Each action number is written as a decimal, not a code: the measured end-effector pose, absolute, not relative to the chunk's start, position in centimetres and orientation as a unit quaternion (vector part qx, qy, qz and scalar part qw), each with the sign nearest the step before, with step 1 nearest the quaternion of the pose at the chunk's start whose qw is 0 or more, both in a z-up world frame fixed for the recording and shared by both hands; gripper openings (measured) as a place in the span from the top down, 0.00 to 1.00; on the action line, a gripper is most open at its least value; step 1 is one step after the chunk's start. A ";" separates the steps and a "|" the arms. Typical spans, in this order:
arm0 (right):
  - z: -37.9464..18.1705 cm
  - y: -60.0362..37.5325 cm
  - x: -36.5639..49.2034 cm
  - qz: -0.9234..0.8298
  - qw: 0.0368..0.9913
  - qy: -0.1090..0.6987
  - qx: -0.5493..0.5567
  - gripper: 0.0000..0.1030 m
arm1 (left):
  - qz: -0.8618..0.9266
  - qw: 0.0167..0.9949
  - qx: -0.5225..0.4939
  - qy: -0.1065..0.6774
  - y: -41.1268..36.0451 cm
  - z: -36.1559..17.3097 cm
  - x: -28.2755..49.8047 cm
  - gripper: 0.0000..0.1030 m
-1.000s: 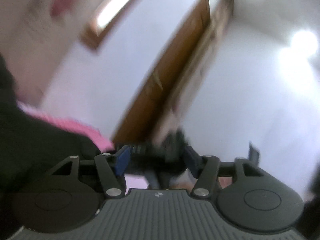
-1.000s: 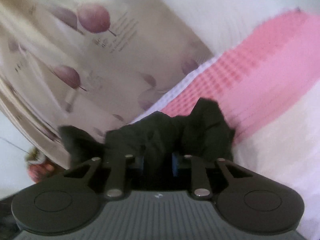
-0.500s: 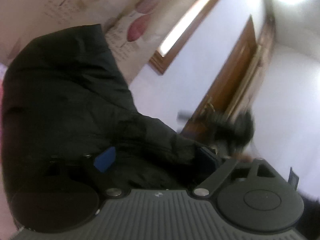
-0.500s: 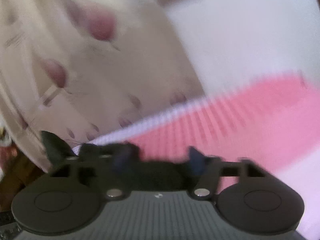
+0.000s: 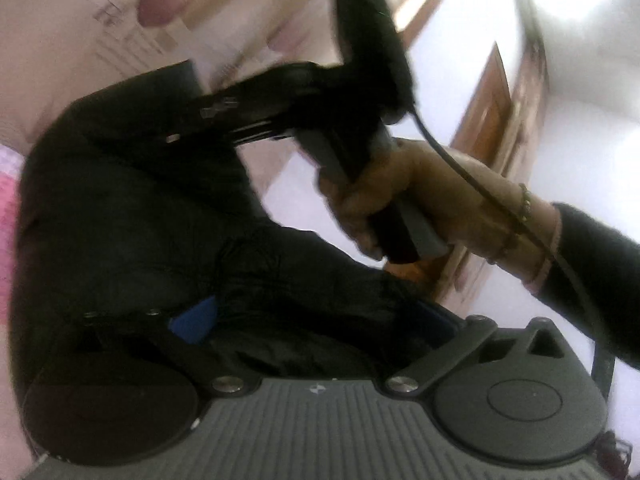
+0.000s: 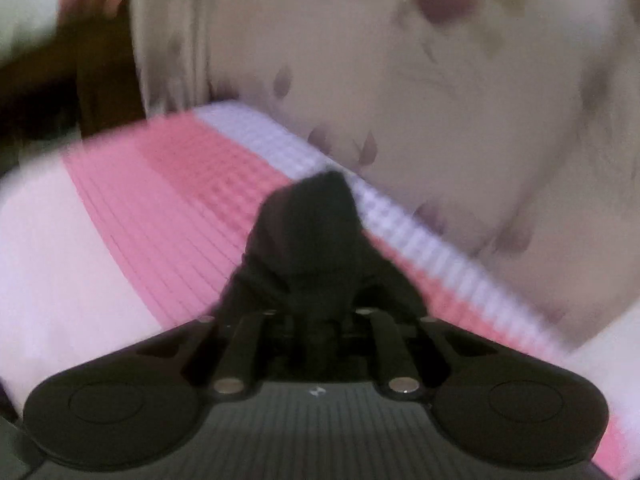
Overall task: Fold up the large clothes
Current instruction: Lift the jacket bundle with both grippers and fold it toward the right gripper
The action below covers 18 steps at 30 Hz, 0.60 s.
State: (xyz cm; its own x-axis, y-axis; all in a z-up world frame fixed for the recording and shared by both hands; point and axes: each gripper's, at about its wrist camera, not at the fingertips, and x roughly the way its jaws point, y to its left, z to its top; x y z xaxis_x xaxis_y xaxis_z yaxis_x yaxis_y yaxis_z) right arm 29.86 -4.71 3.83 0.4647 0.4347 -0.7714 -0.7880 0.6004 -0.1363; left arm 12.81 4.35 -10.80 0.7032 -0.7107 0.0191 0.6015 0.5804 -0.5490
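Observation:
A large black garment [image 5: 132, 216] hangs in the air and fills the left half of the left wrist view. My left gripper [image 5: 316, 320] has its blue-padded fingers [image 5: 192, 320] spread wide, with black cloth bunched between them. The other hand-held gripper [image 5: 200, 114], held by a bare hand [image 5: 404, 196], grips the garment's upper edge in that view. In the right wrist view my right gripper [image 6: 324, 320] is shut on a peak of the black garment [image 6: 312, 232] that stands up between its fingers.
A bed with a pink and white striped cover [image 6: 160, 184] lies under the right gripper. A cream curtain with purple leaf prints [image 6: 400, 64] hangs behind it. A wooden door [image 5: 492, 120] and a white wall stand at the right of the left wrist view.
Both views have swung fast and are blurred. The right gripper with its hand has come into the left wrist view, holding the garment up. The right gripper's fingers have closed on the cloth.

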 end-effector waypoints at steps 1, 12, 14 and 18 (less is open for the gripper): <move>4.5 -4.8 29.3 0.378 0.820 0.345 -0.255 0.89 | -0.365 0.884 -0.279 0.090 4.9 -10.8 12.2 0.00; 8.2 -20.8 25.2 0.292 0.914 0.263 -0.101 0.90 | -0.351 0.892 -0.265 0.106 3.8 -9.8 11.8 0.00; 6.8 -24.0 25.0 0.279 0.923 0.262 -0.046 0.90 | -0.360 0.891 -0.250 0.116 2.7 -9.7 12.1 0.00; 2.8 -30.5 24.2 0.250 0.926 0.274 0.064 0.89 | -0.384 0.891 -0.203 0.132 0.6 -9.7 12.3 0.00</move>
State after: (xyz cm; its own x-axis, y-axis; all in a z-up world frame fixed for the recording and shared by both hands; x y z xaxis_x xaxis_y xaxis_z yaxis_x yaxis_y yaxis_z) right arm 24.23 -30.50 2.82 0.7251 0.4989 -0.4747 -0.4284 0.8665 0.2564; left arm 12.29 0.56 -9.67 0.6701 -0.7382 -0.0782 0.6311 0.6220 -0.4634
